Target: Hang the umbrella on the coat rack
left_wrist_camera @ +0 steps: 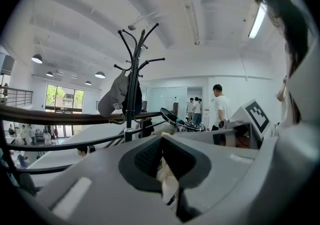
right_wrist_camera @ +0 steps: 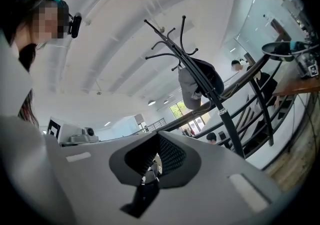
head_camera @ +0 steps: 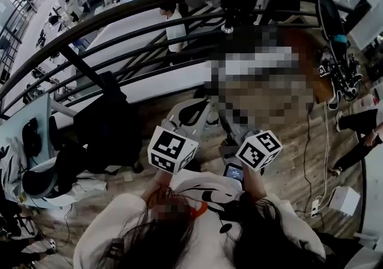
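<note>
The black coat rack (left_wrist_camera: pixel 131 94) stands ahead by the railing, with a grey cap (left_wrist_camera: pixel 114 100) and a dark item hung on its hooks; it also shows tilted in the right gripper view (right_wrist_camera: pixel 200 81). My left gripper (left_wrist_camera: pixel 162 166) is shut on a cream part of what looks like the umbrella (left_wrist_camera: pixel 167 181). Held close beside it, my right gripper (right_wrist_camera: pixel 152 169) is shut on a dark strap-like part (right_wrist_camera: pixel 142 194). Both point upward toward the rack. In the head view I see their marker cubes (head_camera: pixel 172 149) (head_camera: pixel 259 149) in front of my chest.
A dark curved railing (head_camera: pixel 119 17) runs behind the rack, with a drop to a lower floor beyond. A bicycle wheel (head_camera: pixel 332 23) leans at the right. Cables and a white box (head_camera: pixel 342 199) lie on the wooden floor. Several people stand around.
</note>
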A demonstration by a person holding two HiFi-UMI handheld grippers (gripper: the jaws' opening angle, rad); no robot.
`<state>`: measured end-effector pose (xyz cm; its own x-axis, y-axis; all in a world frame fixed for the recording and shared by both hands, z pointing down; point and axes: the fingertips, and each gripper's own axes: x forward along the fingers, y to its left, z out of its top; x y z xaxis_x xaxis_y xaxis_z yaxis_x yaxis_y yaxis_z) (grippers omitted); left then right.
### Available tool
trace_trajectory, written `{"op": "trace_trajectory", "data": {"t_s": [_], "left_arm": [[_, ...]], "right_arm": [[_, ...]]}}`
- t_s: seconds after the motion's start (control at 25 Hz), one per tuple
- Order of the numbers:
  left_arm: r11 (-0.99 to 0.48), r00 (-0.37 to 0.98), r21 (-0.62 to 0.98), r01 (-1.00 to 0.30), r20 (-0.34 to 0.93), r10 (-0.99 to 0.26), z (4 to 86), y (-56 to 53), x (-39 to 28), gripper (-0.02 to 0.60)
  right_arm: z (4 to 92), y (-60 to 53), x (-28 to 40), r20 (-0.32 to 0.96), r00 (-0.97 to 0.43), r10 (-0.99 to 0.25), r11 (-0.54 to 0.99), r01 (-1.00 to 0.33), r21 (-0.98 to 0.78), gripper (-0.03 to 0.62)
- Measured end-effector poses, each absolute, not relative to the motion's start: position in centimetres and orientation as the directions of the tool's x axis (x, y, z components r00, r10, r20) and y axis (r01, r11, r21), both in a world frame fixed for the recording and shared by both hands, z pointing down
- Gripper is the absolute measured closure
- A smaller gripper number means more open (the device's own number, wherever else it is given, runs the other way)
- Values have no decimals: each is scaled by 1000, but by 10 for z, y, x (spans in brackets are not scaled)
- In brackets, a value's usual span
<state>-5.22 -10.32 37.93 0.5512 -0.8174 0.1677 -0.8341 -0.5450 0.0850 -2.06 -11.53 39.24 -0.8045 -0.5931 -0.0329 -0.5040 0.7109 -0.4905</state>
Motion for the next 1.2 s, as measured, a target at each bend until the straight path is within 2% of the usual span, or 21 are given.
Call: {"op": "trace_trajectory", "data": {"t_s": [0.28, 0.56, 0.96, 1.2], "left_arm": [[-593, 597, 77, -802, 157, -787, 378, -136, -94, 581], [-637, 641, 73, -767, 124, -758, 370, -163, -109, 581], [-671, 678, 118, -732, 31, -734, 334, -204, -107, 581], [-680, 679, 17, -733, -33, -733, 295, -240, -99, 581]], "right_arm": [[393, -150, -65, -26, -777, -629, 687, -540, -486, 572], [384, -174, -79, -15, -744, -668, 669, -592, -450, 572], [347, -210, -76, -43, -740, -671, 695, -608, -384, 572], [308, -242, -66, -108, -757, -645, 738, -579, -346, 572]]}}
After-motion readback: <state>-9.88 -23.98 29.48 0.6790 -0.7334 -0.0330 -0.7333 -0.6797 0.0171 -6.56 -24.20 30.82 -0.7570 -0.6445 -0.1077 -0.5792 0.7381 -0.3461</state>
